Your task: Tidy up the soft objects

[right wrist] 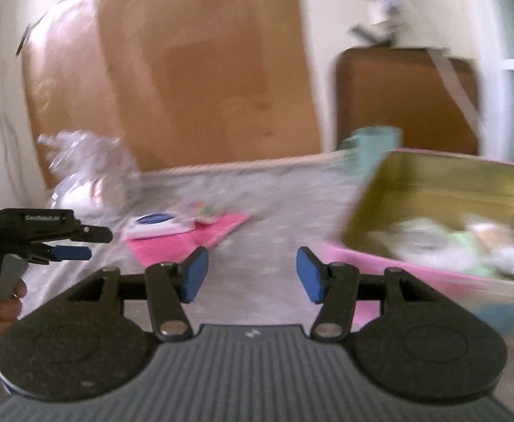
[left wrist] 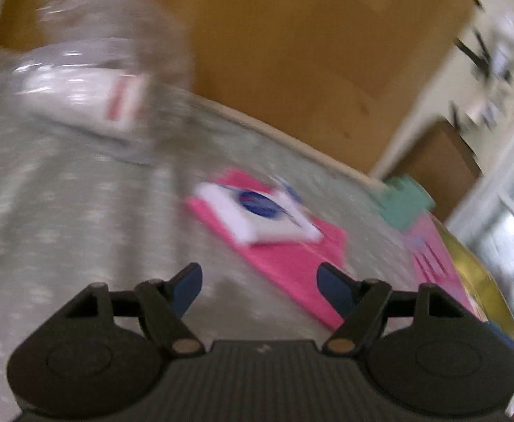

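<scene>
Plainly, left tongs (left wrist: 259,283): jaws parted, nothing between the blue pads, hanging over the grey dotted bed sheet (left wrist: 63,211).
Right tongs (right wrist: 252,274): jaws apart too, gripping nothing, above the same sheet.
Pink cloth (left wrist: 292,263): flat on the sheet, just ahead of the left tongs.
White packet (left wrist: 257,212): blue oval mark, lying on the pink cloth.
Clear plastic bag (left wrist: 91,70): crumpled, at the far left of the bed, white contents inside, blurred.
Pink box (right wrist: 432,274): open, right of the right tongs, yellowish inner walls, pale soft items inside.
Hand (right wrist: 0,302): holds the left tongs' grip, seen from the right wrist.
Cardboard panel (right wrist: 186,70): upright behind the bed.
</scene>
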The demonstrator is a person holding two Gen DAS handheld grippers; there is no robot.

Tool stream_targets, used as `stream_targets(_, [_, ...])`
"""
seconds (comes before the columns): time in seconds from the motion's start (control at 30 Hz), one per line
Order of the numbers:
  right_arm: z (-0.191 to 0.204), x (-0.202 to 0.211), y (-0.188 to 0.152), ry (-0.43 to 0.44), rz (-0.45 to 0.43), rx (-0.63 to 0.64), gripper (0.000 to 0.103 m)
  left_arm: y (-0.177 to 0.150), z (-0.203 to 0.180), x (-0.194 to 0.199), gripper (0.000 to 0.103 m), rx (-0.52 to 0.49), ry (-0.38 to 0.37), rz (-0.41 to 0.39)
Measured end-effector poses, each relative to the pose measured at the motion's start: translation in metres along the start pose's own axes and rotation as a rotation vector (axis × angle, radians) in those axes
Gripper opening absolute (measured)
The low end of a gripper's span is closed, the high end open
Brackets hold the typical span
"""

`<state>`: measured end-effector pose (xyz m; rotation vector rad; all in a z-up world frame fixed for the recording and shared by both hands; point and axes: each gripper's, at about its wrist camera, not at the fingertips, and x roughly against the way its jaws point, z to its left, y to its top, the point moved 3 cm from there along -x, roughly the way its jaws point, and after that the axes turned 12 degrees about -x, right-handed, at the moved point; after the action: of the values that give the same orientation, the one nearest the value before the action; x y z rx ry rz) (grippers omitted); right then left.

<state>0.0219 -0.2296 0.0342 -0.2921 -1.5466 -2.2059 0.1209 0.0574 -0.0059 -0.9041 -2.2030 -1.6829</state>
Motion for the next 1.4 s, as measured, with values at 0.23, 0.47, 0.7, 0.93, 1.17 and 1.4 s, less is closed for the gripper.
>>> stream_targets(0.23, [0.076,-0.095,0.002,0.057,0.103,0.128,0.058,-0.001,0.032,-0.001,0.074,0.149,-0.018,0.007])
stream_targets(0.47, [0.083,-0.209,0.023,-0.024,0.180,0.028,0.058,-0.002,0.030,-0.005,0.074,0.154,-0.054,0.025])
stream_targets(0.7, [0.055,-0.200,0.025,-0.007,0.224,-0.123,0.008,-0.001,0.023,-0.009,0.076,0.127,-0.079,0.040])
stream_targets(0.93, [0.026,-0.032,-0.034,-0.048,0.182,0.074,0.003,-0.013,-0.012,-0.008,0.080,-0.003,-0.180,0.073])
stream_targets(1.17, [-0.038,0.102,-0.088,-0.150,0.121,-0.104,0.014,-0.037,-0.073,-0.010,0.086,-0.111,-0.333,0.147])
stream_targets(1.4, [-0.080,0.130,-0.093,-0.330,0.022,-0.219,0.052,-0.076,-0.147,0.009,0.090,-0.164,-0.427,0.194])
